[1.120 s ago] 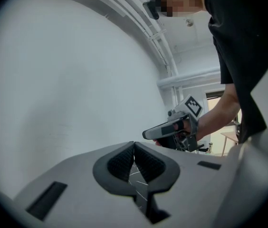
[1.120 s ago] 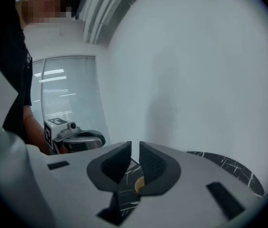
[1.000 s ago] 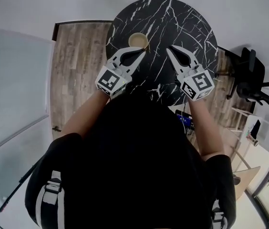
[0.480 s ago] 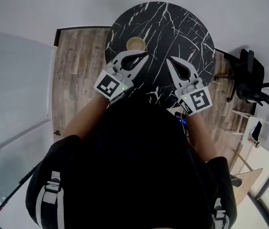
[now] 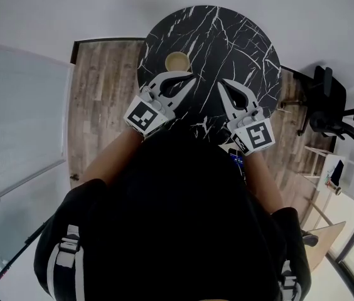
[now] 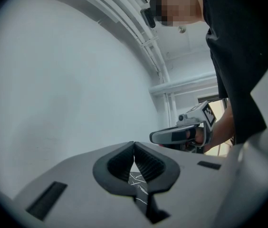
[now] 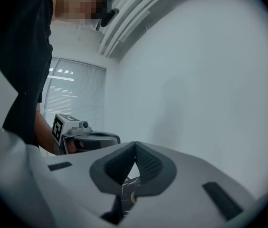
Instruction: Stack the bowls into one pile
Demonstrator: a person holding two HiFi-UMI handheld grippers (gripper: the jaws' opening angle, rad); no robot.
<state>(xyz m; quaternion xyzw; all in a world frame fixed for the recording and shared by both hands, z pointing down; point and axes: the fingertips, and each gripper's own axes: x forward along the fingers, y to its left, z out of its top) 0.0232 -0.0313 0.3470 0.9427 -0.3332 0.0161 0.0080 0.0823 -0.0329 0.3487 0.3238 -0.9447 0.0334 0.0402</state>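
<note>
My left gripper [image 5: 193,77] is closed all the way. In its own view the ribbed pads meet at the tips, and there is nothing between them but a sliver of table seen through the gap lower down. My right gripper [image 5: 219,81] is closed the same way, tips together and holding nothing.

I hold both over the near half of the round black table [image 5: 240,36], which has white veins. They point level and away from me. The left one angles right and the right one angles left, so the tips lean toward each other but stay apart. Each gripper view shows the other gripper off to one side, against a plain pale wall [image 6: 67,80].

The bowl [image 5: 176,61] stands on the far left part of the table, a tan round thing seen from above. It is just beyond my left gripper and a little to its left, and neither gripper touches it. From this height I cannot tell whether it is one bowl or several nested.

Left of the table there is a wood floor [image 5: 105,93], and to the right stands a dark chair [image 5: 334,102].
</note>
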